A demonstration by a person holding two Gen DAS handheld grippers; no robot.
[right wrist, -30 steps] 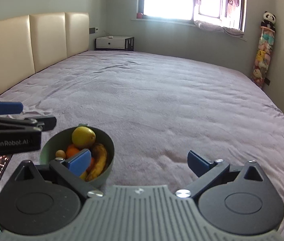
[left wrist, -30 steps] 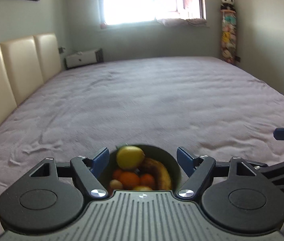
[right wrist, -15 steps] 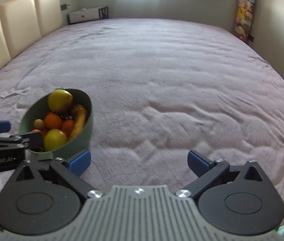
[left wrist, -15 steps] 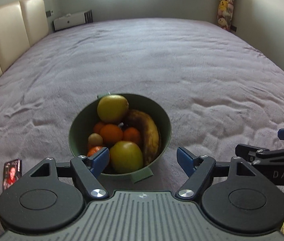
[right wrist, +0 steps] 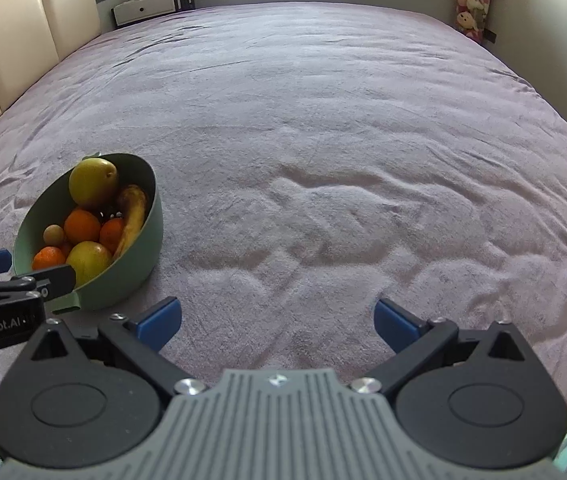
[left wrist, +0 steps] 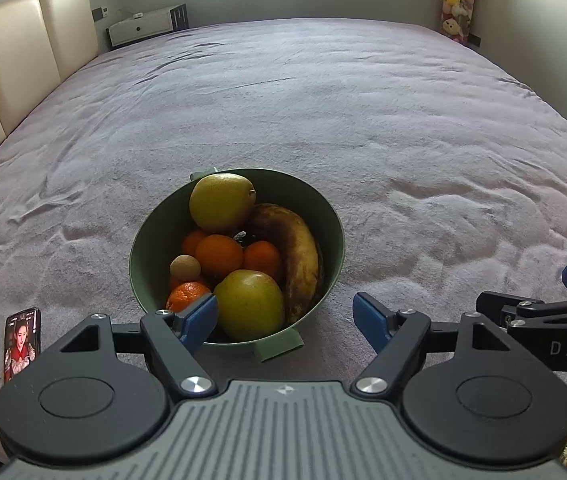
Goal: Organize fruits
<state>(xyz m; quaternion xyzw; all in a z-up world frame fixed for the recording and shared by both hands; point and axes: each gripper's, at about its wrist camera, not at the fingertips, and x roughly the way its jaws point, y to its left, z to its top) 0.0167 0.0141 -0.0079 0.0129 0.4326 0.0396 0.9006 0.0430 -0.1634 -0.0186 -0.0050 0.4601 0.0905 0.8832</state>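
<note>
Left gripper (left wrist: 285, 314), fingers spread wide apart and holding nothing, pointed forward and tilted downward. Right gripper (right wrist: 277, 320), likewise spread wide and holding nothing, held level just beside the left one, the two apart.

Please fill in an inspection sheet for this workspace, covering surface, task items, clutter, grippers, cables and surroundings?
Surface: purple bedspread, wrinkled.
Job's things: green bowl near the front edge, holding a banana, two yellow-green fruits, several oranges and one small tan fruit.
Clutter: phone, screen lit, left of the bowl.
Grippers: left hand-held gripper open, at the bowl's near rim; right hand-held gripper open over bare bedspread, empty.
Cables: thin dark cord at the right view's lower left edge.
Surroundings: cream headboard, white nightstand, hanging plush toys.
</note>
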